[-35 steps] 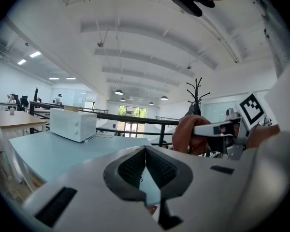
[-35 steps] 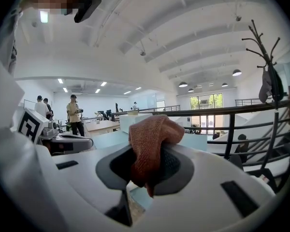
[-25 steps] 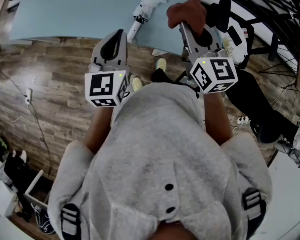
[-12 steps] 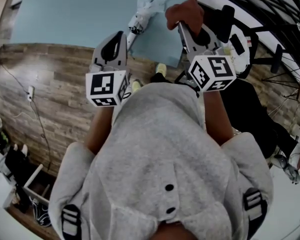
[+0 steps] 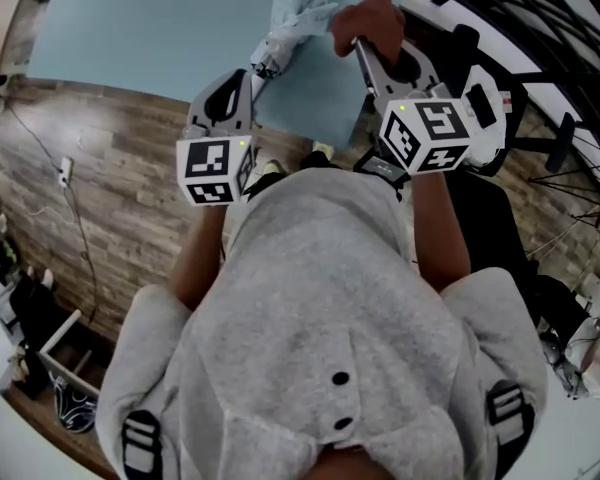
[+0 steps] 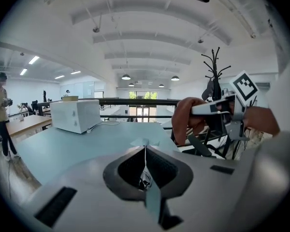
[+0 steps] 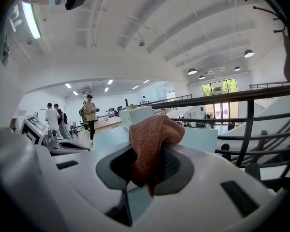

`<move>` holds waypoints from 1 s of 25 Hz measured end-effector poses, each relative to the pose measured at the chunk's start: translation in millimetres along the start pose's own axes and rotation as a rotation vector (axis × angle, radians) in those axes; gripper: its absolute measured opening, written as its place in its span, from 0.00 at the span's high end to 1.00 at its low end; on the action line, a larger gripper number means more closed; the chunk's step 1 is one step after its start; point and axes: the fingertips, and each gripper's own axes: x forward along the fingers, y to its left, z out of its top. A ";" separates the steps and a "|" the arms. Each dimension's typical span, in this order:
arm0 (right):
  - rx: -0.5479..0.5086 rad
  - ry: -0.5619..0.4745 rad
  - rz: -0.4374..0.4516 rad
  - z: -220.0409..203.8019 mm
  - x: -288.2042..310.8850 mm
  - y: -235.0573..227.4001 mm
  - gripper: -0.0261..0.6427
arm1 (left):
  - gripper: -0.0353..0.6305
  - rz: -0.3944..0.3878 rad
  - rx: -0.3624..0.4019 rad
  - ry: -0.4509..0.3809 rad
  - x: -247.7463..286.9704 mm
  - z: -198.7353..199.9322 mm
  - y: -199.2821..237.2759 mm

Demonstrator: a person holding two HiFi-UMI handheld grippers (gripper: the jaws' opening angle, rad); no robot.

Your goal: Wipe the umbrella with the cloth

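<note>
Both your grippers are held out over the near edge of the counter, by the umbrella

Your left gripper points forward and a little downward, its jaws shut together with nothing between them, the tip near the handle end of the umbrella. Your right gripper sits alongside at a similar tilt, clamped on the rust-coloured cloth, which bunches over its tip. The umbrella is folded, pale and crumpled, lying on the light blue counter, just left of the cloth
</note>
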 end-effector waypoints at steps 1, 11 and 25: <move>-0.002 0.002 0.002 0.3 1.1 -4.3 0.84 | 0.92 0.007 0.006 0.017 3.9 -4.7 0.0; -0.034 0.012 0.049 1.4 5.9 -25.6 0.84 | 0.92 0.056 0.059 0.161 24.6 -50.8 -4.8; -0.088 0.078 0.049 -18.8 53.3 -26.5 0.84 | 0.72 -0.054 0.130 0.465 75.0 -153.7 15.5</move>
